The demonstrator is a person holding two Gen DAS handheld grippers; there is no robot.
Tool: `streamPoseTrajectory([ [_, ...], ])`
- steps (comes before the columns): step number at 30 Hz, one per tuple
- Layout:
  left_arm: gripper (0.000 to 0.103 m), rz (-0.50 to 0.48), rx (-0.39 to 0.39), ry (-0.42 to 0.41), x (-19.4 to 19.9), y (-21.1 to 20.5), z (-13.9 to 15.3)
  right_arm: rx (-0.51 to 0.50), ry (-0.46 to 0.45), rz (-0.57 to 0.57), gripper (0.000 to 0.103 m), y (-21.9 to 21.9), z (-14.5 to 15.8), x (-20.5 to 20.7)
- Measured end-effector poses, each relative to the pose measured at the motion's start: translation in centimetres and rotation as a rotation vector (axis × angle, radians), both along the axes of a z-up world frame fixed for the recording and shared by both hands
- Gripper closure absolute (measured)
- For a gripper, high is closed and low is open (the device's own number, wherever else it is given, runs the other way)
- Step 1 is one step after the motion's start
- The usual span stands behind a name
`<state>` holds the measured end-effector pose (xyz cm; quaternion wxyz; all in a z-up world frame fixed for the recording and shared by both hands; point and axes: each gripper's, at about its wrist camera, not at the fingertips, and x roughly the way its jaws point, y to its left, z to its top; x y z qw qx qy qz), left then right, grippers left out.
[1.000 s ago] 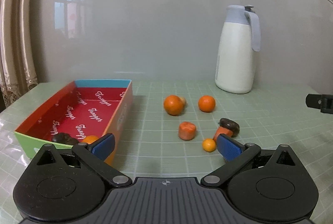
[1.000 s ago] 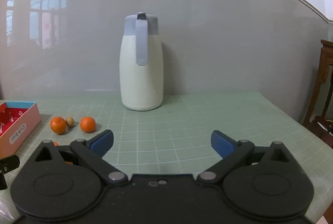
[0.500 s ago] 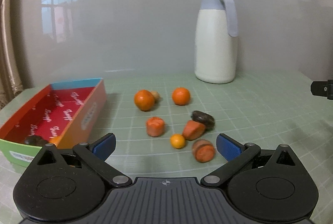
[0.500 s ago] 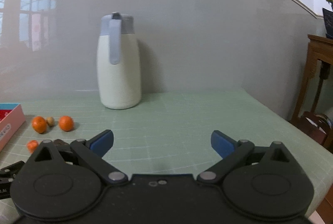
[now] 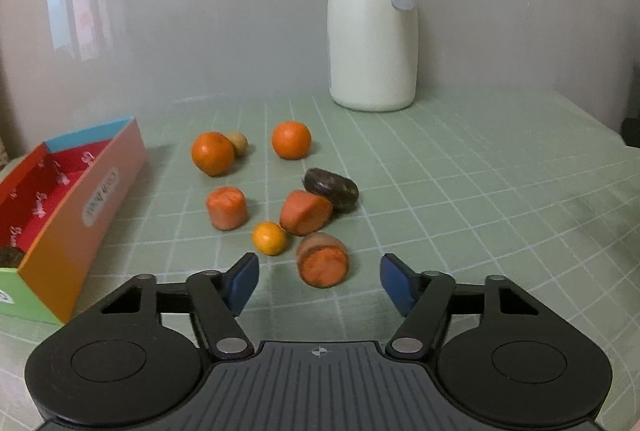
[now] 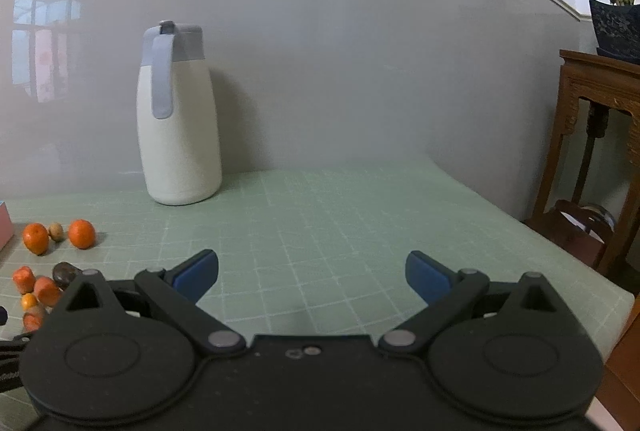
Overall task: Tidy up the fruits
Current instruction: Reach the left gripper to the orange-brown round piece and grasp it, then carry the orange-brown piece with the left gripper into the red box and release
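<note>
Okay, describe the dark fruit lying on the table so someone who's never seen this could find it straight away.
Start at the tall white jug by the wall and come toward the camera across the green grid mat to the loose fruit. The dark fruit lies at the cluster's right edge, against an orange chunk. It alone is glossy brown-black; its neighbours are orange.

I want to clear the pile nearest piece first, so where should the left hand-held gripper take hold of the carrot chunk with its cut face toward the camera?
Grip the carrot chunk across its rounded sides, coming straight from the front. It lies on its side, cut face toward the left hand-held gripper, whose jaws, just narrowed, are either side of it, not touching.
</note>
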<state>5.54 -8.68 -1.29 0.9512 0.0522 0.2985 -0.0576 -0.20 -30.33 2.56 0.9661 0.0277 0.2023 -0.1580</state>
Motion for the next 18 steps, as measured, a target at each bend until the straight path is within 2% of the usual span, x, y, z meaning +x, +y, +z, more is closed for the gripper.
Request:
streamPoseTrajectory([
  [5, 0.047, 0.018, -0.012, 0.018, 1.0, -0.4, -0.3, 0.002, 0.008, -0.020, 0.003, -0.8, -0.3, -0.4],
  [7, 0.061, 0.028, -0.014, 0.025, 1.2, -0.5, -0.4, 0.005, 0.010, -0.030, 0.003, -1.1, -0.4, -0.2],
  [10, 0.072, 0.034, -0.026, 0.032, 1.4, -0.4, -0.6, -0.001, 0.014, -0.056, 0.003, -1.5, -0.6, 0.5],
  [14, 0.072, 0.034, -0.037, 0.031, 1.4, -0.2, -0.6, 0.038, 0.019, -0.077, 0.003, -2.1, -0.8, 1.2],
  [18, 0.072, 0.042, -0.052, 0.009, 1.1, 0.5, 0.1, 0.034, 0.019, -0.065, 0.003, -1.6, -0.8, 1.1],
])
